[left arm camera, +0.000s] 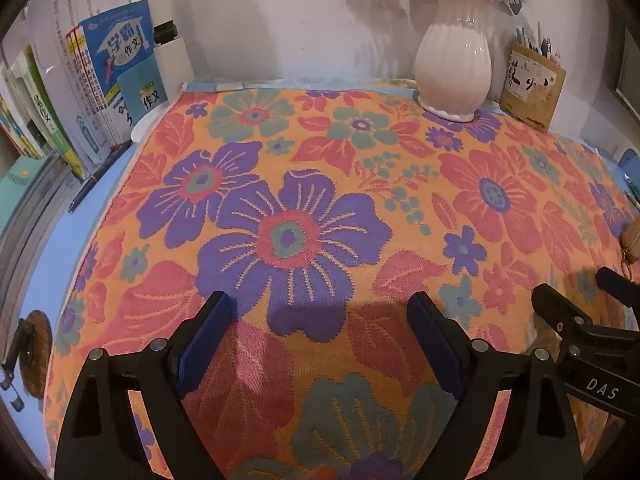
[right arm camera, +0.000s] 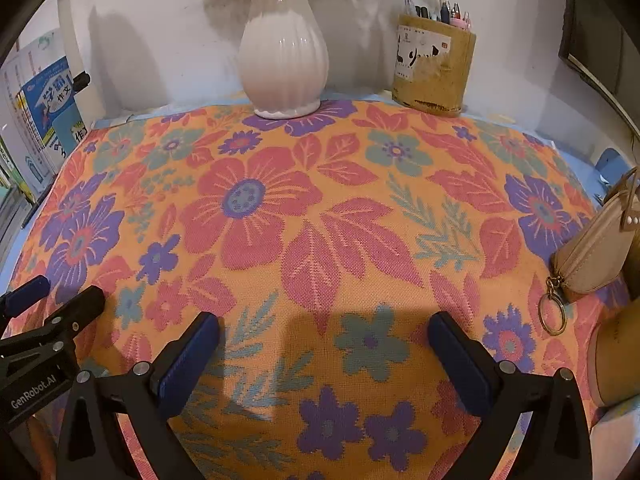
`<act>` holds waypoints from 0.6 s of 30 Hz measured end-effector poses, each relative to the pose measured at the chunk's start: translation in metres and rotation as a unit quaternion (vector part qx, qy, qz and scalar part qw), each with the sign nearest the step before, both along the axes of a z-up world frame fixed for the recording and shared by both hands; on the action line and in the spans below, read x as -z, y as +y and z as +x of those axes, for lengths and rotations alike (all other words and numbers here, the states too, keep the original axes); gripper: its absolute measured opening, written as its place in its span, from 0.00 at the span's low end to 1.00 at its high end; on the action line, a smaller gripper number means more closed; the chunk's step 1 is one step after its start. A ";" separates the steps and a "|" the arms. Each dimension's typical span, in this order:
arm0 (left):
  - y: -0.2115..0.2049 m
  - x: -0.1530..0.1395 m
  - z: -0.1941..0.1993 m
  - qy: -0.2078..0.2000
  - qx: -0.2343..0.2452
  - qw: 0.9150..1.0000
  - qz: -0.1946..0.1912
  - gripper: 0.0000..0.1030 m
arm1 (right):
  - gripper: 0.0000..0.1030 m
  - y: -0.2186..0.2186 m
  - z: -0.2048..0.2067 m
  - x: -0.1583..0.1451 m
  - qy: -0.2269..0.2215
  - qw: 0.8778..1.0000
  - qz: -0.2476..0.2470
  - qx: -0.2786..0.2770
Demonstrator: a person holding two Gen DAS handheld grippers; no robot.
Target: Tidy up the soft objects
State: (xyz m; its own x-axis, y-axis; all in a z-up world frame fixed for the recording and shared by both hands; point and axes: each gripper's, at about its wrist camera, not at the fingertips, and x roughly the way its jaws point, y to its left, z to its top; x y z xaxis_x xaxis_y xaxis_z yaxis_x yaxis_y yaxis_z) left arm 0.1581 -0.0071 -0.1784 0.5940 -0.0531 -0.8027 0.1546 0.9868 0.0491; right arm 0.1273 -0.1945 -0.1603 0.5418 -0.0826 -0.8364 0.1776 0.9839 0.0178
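Two grippers hover side by side over a woven floral cloth that covers most of the table — a coarse, knitted-looking weave in orange, patterned with big purple, coral and teal flowers and leaves, lying flat and spread out with only soft swells near its edges. The left gripper has its black, angular arms splayed wide, the blue ribbed fingers well apart with nothing between them, tips just above the fabric. The right gripper stands the same way, jaws spread and empty, its pads over a teal flower; in the left view it shows at 3 o'clock. At 12 o'clock in the right view a glossy white ribbed vase with a fluted neck stands on the cloth's far edge, and at 1 o'clock a boxy tan pen holder holds pens. A smooth beige zip pouch with a brass key ring lies on the cloth at 3 o'clock. Glossy-covered books lean upright at 10 o'clock in the left view.
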 end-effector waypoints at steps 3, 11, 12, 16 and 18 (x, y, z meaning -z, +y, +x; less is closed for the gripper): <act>0.003 0.000 -0.001 0.003 0.002 1.000 -0.007 0.86 | 1.00 0.001 0.000 0.000 0.000 1.000 0.000 0.000; 0.002 0.001 0.000 0.004 -0.001 1.000 -0.003 0.90 | 1.00 0.001 0.000 0.000 0.000 1.000 0.000 0.000; 0.002 0.001 0.001 0.005 -0.001 1.000 -0.004 0.90 | 1.00 0.002 0.000 0.000 0.000 1.000 0.000 0.000; 0.003 0.001 0.002 0.008 -0.003 1.000 -0.006 0.93 | 1.00 0.002 0.000 0.000 0.000 1.000 0.000 0.000; 0.003 0.002 0.004 0.014 -0.005 1.000 -0.006 0.99 | 1.00 0.002 0.000 0.000 0.000 1.000 0.000 0.000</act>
State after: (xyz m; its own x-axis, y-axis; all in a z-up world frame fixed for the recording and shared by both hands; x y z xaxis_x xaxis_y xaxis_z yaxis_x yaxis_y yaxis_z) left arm 0.1622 -0.0043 -0.1808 0.5712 -0.0569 -0.8189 0.1461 0.9887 0.0332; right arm 0.1275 -0.1928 -0.1601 0.5417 -0.0831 -0.8364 0.1780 0.9839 0.0174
